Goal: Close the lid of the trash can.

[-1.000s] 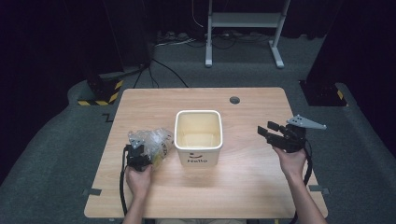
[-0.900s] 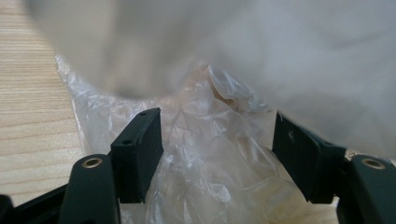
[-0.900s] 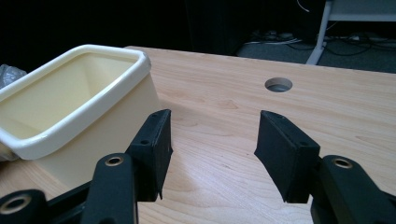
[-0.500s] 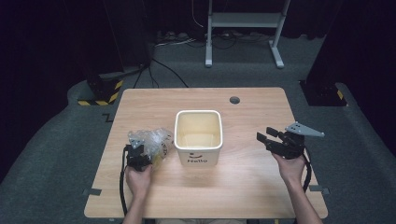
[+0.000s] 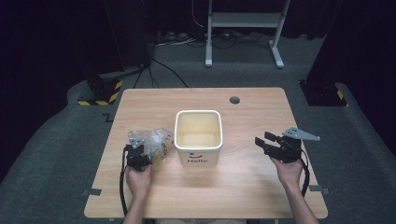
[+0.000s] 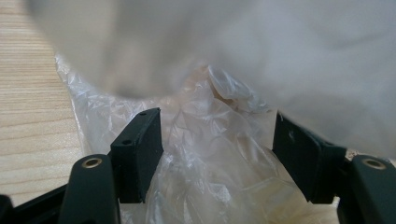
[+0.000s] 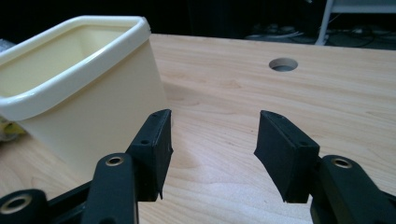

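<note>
One "Hello" print on bin (image 5: 198, 140)

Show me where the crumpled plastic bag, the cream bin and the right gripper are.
crumpled plastic bag (image 5: 152, 140): high view, on its clear crinkled top.
cream bin (image 5: 198, 155): high view, on its front wall above the lettering.
right gripper (image 5: 261, 140): high view, between its open fingertips.

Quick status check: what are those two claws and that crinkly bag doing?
Left gripper around plastic bag, grip unclear. Right gripper open, empty, beside bin. Nothing in the way.
</note>
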Motion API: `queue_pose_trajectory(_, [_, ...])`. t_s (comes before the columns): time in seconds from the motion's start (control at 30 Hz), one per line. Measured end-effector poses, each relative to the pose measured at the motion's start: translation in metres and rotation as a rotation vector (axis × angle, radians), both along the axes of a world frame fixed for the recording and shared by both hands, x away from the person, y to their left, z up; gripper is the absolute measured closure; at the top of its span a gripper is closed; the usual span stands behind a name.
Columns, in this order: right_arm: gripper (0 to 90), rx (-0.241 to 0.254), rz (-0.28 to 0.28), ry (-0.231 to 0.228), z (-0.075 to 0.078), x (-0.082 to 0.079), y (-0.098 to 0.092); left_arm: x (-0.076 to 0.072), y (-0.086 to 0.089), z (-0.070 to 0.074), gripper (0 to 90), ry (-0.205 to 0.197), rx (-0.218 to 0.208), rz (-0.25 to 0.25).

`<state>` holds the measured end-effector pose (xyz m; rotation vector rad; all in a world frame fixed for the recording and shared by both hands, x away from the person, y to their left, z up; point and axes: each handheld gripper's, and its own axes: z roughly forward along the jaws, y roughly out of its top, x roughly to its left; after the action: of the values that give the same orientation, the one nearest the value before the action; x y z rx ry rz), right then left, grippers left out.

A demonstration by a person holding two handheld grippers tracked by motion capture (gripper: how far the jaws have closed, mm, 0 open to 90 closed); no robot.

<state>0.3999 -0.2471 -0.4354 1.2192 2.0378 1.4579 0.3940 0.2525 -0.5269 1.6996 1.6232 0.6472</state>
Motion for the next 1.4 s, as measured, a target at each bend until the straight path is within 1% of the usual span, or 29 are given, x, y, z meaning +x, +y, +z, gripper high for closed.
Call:
queue_pose_trajectory(0.07, [46.3,0.009,-0.012,-0.018,-0.002,-0.002,-0.001,0.000,0.000,0.000,33.1,-0.001,0.001,0.000])
queue_pose_trajectory(0.1, [46.3,0.011,-0.013,-0.017,-0.003,-0.002,0.000,0.000,0.000,0.000,33.2,0.000,-0.001,0.000])
queue_pose_trajectory(0.2, [46.4,-0.008,-0.018,-0.018,-0.008,-0.003,0.002,0.000,0.001,0.000,33.1,0.001,0.003,-0.003])
queue_pose_trajectory(0.4, [46.4,-0.010,-0.024,-0.005,-0.015,-0.004,0.002,0.000,0.001,0.000,33.1,0.001,0.002,-0.003])
queue_pose_trajectory(0.6, [46.4,-0.003,-0.023,0.001,-0.024,-0.002,0.002,0.000,0.000,0.000,33.1,0.000,0.002,-0.002])
queue_pose_trajectory(0.67, [46.3,0.002,-0.021,0.010,-0.026,-0.002,0.002,0.000,0.000,0.000,33.1,0.000,0.002,-0.002])
queue_pose_trajectory(0.8, [47.4,-0.001,-0.025,0.001,-0.026,-0.003,0.003,0.000,-0.001,0.000,33.2,0.002,0.010,-0.003])
queue_pose_trajectory(0.9, [47.9,-0.019,-0.032,0.015,-0.028,0.000,0.004,0.000,0.000,0.000,33.2,0.000,0.000,0.000])
queue_pose_trajectory(1.13, [48.1,-0.040,-0.026,0.032,-0.032,0.002,0.009,0.000,0.000,0.000,33.2,-0.002,0.001,-0.001])
queue_pose_trajectory(1.3, [48.2,-0.042,-0.017,0.041,-0.035,0.004,0.010,0.000,0.000,0.000,33.2,0.000,0.003,-0.001])
queue_pose_trajectory(1.4, [48.1,-0.029,-0.011,0.059,-0.038,0.007,0.010,0.000,0.000,0.000,33.4,0.000,0.000,0.000])
